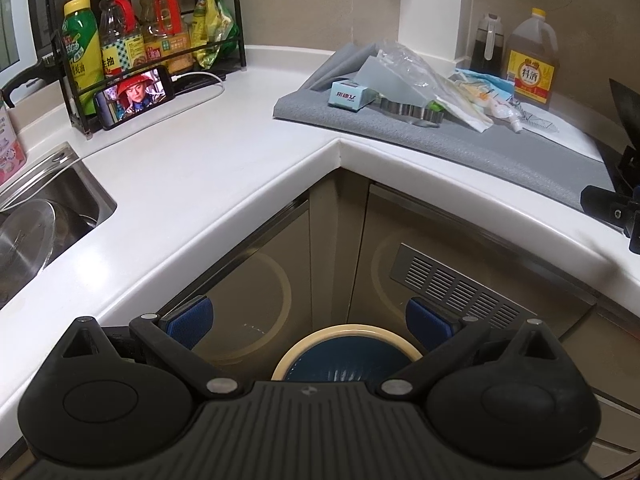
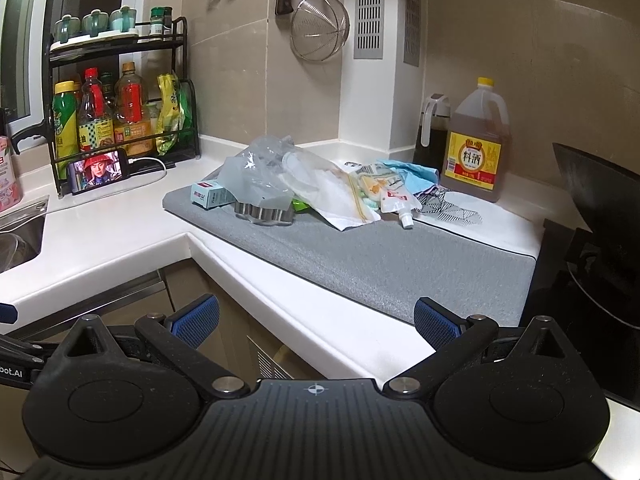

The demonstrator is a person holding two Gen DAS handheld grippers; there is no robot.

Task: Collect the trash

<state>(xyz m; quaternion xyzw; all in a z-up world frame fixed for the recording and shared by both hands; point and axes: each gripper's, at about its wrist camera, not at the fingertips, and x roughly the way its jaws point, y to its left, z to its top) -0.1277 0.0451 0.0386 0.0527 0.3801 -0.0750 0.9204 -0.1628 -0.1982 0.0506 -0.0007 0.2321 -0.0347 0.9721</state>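
Fingers [image 1: 188,322] on the left gripper [image 1: 310,320] are spread wide, holding nothing, right over the one blue-lined bin [image 1: 346,354] by the cabinets. Trash pile [image 1: 420,84] sits untouched on the grey mat [image 1: 460,148], well away.

Right gripper [image 2: 316,320]: fingers apart and empty too, short of the surface [image 2: 320,332]. Looks like nothing's collected yet: one small box [image 2: 210,194], one clear bag [image 2: 256,176], one spouted pouch [image 2: 396,200], plus wrappers I can't count.

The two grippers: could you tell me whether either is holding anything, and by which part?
Nothing is held: the left gripper and the right gripper are both open and empty.
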